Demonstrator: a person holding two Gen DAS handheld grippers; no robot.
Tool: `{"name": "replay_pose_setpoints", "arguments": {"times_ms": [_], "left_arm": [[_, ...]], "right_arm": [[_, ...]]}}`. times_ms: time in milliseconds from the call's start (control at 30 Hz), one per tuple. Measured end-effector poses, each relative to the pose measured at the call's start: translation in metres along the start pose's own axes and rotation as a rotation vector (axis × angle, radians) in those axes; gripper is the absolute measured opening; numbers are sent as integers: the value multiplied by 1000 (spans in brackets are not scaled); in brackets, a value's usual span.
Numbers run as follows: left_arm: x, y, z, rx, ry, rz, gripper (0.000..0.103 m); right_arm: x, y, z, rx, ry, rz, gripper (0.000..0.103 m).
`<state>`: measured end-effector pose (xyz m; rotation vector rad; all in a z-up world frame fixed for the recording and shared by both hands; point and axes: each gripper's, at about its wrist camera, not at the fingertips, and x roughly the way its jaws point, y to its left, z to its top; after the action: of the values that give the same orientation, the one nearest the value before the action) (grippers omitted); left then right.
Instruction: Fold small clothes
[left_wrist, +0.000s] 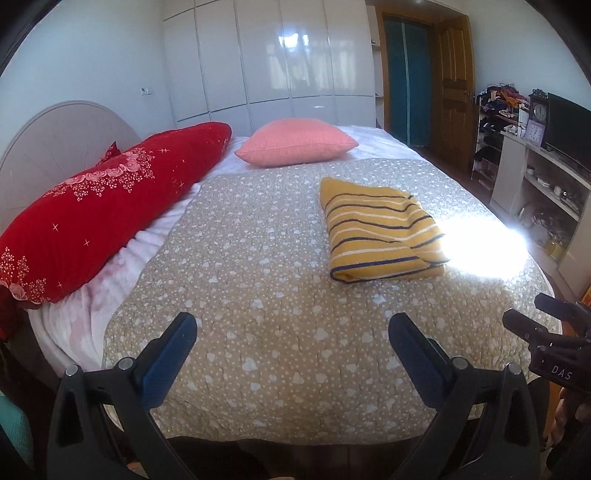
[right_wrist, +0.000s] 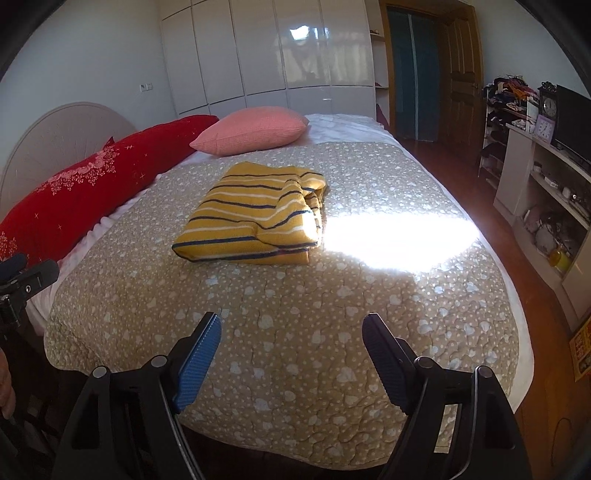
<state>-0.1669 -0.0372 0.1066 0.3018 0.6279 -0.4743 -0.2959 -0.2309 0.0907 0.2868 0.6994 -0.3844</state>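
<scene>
Mustard-yellow knit garment with navy and white stripes (left_wrist: 382, 230) — folded into flat rectangle, mid-bed on beige heart-print quilt (left_wrist: 258, 295), beside sunlit patch. Left gripper (left_wrist: 293, 332), right gripper (right_wrist: 291, 334) — both spread wide, empty.

The sun patch (left_wrist: 480, 247) on the quilt (left_wrist: 258, 277) is blown out white, washing away the print there and the sweater's (left_wrist: 380, 232) near right corner. The shelf clutter (right_wrist: 546, 229) is too small to name; perhaps jars and cables. The right gripper (left_wrist: 546, 339) is cut by the left view's edge. The red pillow (right_wrist: 74, 199) runs out of frame.
</scene>
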Motion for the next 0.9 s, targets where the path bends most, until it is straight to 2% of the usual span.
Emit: {"name": "replay_pose_setpoints", "arguments": {"times_ms": [467,900], "left_arm": [[3,5,-1,-14,25,-13,103],[8,6,-3,-27,50,-23,103]], "right_arm": [[8,18,-4,-28,30,20,86],[14,22,-6,7,54,67,87]]}}
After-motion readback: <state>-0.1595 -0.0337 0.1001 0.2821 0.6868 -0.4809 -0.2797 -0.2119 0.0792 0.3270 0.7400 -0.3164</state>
